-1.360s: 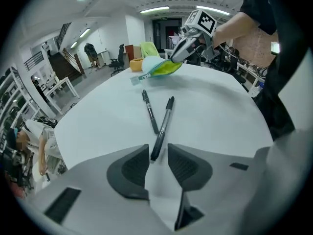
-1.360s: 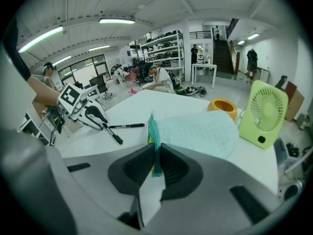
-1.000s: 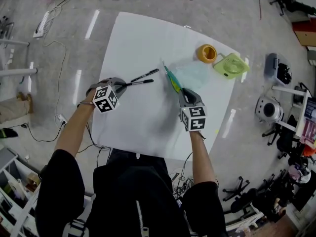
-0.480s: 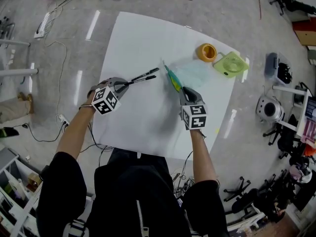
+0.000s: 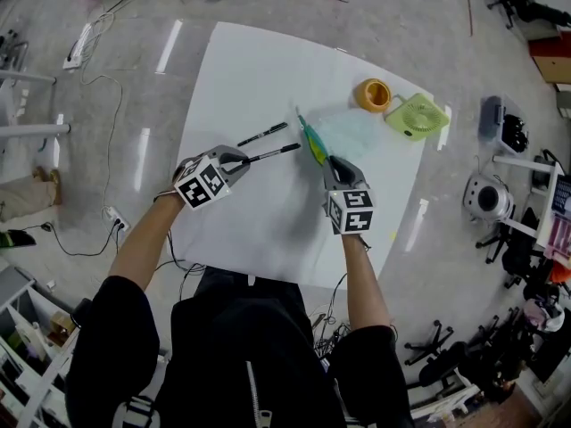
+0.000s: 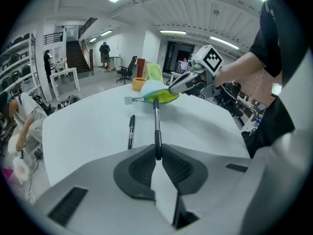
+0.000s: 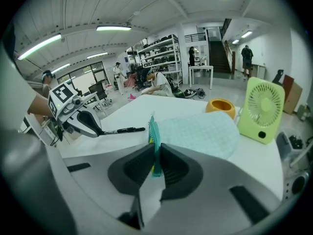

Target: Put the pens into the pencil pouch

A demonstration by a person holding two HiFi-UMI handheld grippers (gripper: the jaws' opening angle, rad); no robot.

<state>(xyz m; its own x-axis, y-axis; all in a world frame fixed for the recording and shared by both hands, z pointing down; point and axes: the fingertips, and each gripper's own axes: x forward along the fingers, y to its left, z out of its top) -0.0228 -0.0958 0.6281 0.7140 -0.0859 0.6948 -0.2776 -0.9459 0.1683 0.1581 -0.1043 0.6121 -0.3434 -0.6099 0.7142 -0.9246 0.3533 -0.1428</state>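
One held pen points toward pinched pouch edge.

We see two slim black pens near the middle of the white desk: the lying pen flat, the lifted pen nearer us, tip towards the pale mint pencil pouch by the far right corner, green mouth edge raised

right gripper clamps pencil pouch edge; left gripper holds pen
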